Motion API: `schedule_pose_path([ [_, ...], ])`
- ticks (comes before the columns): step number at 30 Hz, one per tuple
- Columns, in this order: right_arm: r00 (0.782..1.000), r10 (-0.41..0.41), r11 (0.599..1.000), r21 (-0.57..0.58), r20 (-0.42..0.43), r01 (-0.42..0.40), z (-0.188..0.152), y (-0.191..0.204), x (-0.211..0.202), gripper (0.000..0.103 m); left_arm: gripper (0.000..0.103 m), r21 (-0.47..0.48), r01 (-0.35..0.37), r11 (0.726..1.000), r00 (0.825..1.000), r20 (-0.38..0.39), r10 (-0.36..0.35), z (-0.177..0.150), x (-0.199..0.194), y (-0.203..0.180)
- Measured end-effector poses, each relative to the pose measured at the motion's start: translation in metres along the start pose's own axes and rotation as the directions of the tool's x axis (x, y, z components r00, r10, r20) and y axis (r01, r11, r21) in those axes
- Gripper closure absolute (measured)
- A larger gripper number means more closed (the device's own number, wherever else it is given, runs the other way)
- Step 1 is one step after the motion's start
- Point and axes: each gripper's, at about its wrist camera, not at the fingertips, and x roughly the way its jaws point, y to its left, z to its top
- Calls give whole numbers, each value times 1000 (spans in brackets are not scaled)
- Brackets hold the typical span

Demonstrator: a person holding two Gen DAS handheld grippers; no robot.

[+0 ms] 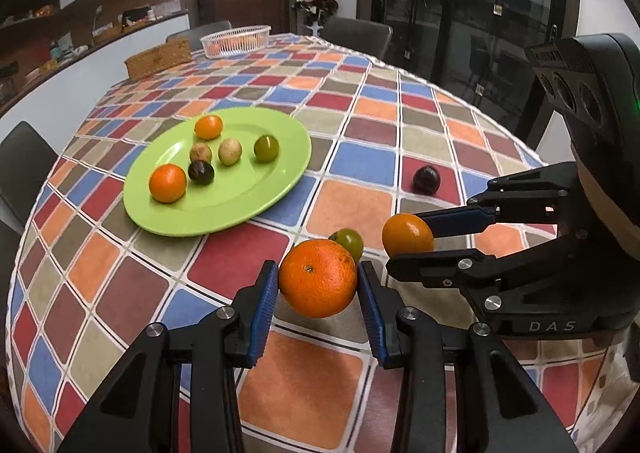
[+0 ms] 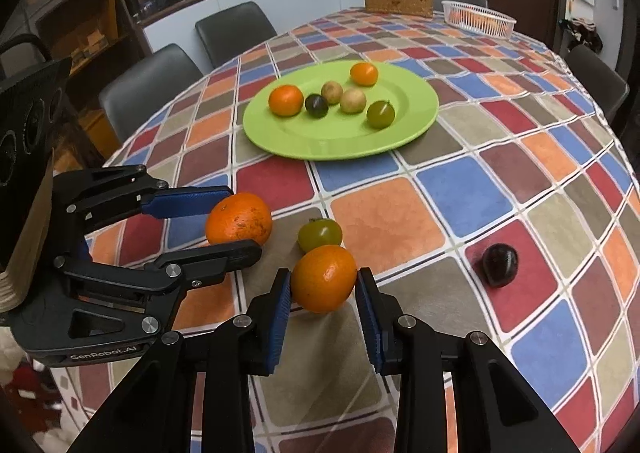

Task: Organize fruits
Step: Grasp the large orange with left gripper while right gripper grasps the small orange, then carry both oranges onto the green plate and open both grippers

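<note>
My left gripper (image 1: 318, 283) is shut on a large orange (image 1: 318, 279), held just above the checkered tablecloth; it also shows in the right wrist view (image 2: 239, 219). My right gripper (image 2: 323, 287) is shut on a smaller orange (image 2: 324, 279), seen from the left wrist view (image 1: 407, 235) too. A green fruit (image 2: 320, 233) lies on the cloth between the two. A dark plum (image 2: 500, 259) lies to the right. The green plate (image 2: 416, 109) beyond holds two oranges, a dark plum, two pale fruits and a green fruit.
A white mesh basket (image 2: 478, 19) and a wicker box (image 2: 398, 1) stand at the table's far end. Dark chairs (image 2: 148, 81) line the table's left side, another (image 2: 598, 77) at right. A counter runs along the left wall.
</note>
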Motion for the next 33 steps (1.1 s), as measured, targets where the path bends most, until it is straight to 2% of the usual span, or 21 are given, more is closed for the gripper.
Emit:
schedule_pose_path([
  [10, 994, -7, 1000, 15, 108, 6, 14, 3, -34, 69, 64, -34, -26, 999, 996, 80, 28, 13, -29, -3],
  [18, 986, -21, 1000, 19, 164, 18, 36, 1, -43, 69, 64, -44, -69, 997, 990, 118, 74, 29, -37, 6],
  [33, 986, -45, 999, 6, 160, 44, 81, -1, -15, 69, 64, -89, -93, 992, 988, 117, 103, 52, -13, 48],
])
